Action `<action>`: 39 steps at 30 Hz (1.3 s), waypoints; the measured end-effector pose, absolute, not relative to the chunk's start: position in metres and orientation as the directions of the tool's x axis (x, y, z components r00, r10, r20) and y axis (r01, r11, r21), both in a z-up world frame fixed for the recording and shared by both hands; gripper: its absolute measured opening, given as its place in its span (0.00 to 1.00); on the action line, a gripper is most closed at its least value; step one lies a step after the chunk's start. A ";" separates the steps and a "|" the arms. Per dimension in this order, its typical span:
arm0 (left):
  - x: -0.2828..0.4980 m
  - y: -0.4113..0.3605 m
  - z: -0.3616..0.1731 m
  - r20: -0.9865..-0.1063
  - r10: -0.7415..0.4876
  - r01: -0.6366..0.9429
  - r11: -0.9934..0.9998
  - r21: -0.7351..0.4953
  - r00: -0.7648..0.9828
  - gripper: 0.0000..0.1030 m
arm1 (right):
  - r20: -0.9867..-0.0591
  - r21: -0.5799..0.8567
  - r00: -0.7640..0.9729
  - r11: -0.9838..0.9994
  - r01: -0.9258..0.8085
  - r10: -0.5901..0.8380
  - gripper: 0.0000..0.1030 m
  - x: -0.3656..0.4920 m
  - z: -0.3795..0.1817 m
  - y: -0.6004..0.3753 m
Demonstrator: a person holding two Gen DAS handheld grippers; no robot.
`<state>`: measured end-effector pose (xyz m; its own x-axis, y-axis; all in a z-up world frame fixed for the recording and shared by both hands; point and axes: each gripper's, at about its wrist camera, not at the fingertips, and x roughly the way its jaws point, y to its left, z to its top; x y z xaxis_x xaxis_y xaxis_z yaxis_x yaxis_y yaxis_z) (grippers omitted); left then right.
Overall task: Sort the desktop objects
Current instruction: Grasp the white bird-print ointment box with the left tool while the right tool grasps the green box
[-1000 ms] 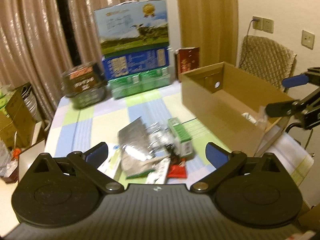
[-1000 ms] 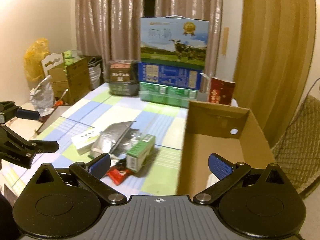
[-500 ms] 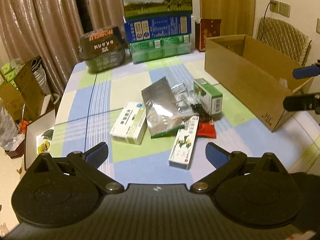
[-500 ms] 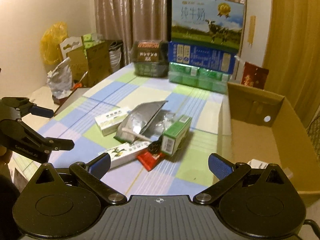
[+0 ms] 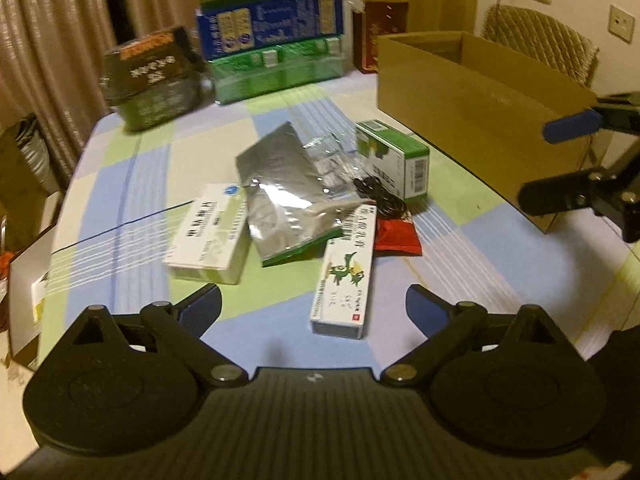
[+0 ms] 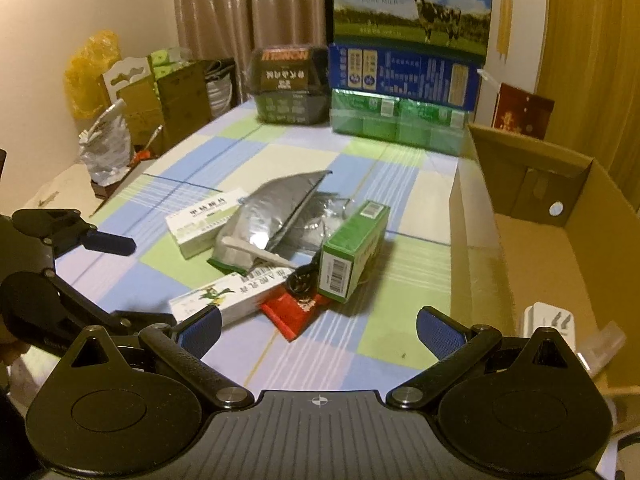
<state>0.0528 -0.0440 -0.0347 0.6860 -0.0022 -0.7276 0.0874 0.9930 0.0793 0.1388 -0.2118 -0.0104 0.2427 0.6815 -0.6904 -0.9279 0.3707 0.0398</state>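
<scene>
A: Left wrist view. Fingers of the left gripper (image 5: 313, 307) stand wide and released, nothing between them; they have just been closing a little. Fingers of the right gripper (image 5: 560, 162) show at the right edge, also spread apart and empty.

B: Landmark?

A: The cardboard box (image 5: 476, 92) on the bench (image 5: 132, 184). The pile lies left of it: green carton (image 5: 394, 162) nearest the box, silver foil pouch (image 5: 286, 194) further left, white medicine box (image 5: 210, 236) furthest. The long white box with a green figure (image 5: 344, 276) sits at the near end of the pile, just ahead of the left fingers. A red packet (image 5: 396, 234) and a black cable (image 5: 380, 198) lie between it and the green carton.

B: Risk?

A: Judgement: the items overlap. Closing on the long box may drag the pouch or the red packet along, or snag the cable. The frame is blurred, so aim may be off.

B: Right wrist view?

A: Right gripper (image 6: 318, 330) fingers released, holding nothing. The cardboard box (image 6: 532, 240) is to the right, open, with a small white item (image 6: 550, 322) inside. The green carton (image 6: 354, 250) stands just left of the box wall, ahead of the fingers. The long white box (image 6: 224, 296) and red packet (image 6: 294, 310) lie further left, near the left gripper (image 6: 80, 272).

B: Risk here?

A: Both grippers converge on one pile; they could collide.
</scene>
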 end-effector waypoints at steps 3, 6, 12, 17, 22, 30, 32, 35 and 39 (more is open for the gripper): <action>0.064 -0.045 -0.048 -0.731 -0.026 0.115 0.991 0.072 0.682 0.86 | -0.699 0.029 0.254 0.382 -0.924 0.668 0.98 0.146 -0.020 -0.203; 0.075 -0.046 -0.058 -0.731 -0.048 0.132 0.990 0.058 0.681 0.81 | -0.690 -0.021 0.290 0.381 -0.924 0.664 0.98 0.149 -0.026 -0.195; 0.093 -0.047 -0.072 -0.747 -0.070 0.164 0.985 0.052 0.661 0.78 | -0.667 -0.041 0.305 0.375 -0.926 0.680 0.98 0.151 -0.029 -0.180; 0.103 -0.044 -0.080 -0.760 -0.076 0.162 0.986 0.038 0.646 0.70 | -0.674 -0.040 0.292 0.362 -0.931 0.678 0.97 0.151 -0.038 -0.165; 0.109 -0.041 -0.089 -0.779 -0.076 0.150 0.988 0.024 0.622 0.46 | -0.688 -0.019 0.300 0.396 -0.918 0.661 0.81 0.163 -0.046 -0.148; 0.109 -0.044 -0.087 -0.778 -0.069 0.132 0.991 0.019 0.624 0.36 | -0.712 -0.029 0.343 0.463 -0.886 0.613 0.43 0.189 -0.056 -0.127; 0.108 -0.044 -0.085 -0.777 -0.072 0.129 0.992 0.013 0.626 0.35 | -0.726 -0.008 0.331 0.474 -0.881 0.603 0.30 0.194 -0.059 -0.126; 0.106 -0.044 -0.083 -0.776 -0.068 0.122 0.992 0.012 0.626 0.35 | -0.728 -0.021 0.341 0.478 -0.878 0.594 0.27 0.191 -0.055 -0.132; 0.103 -0.044 -0.080 -0.781 -0.069 0.112 0.994 0.002 0.621 0.33 | -0.738 -0.030 0.331 0.461 -0.887 0.588 0.26 0.177 -0.044 -0.152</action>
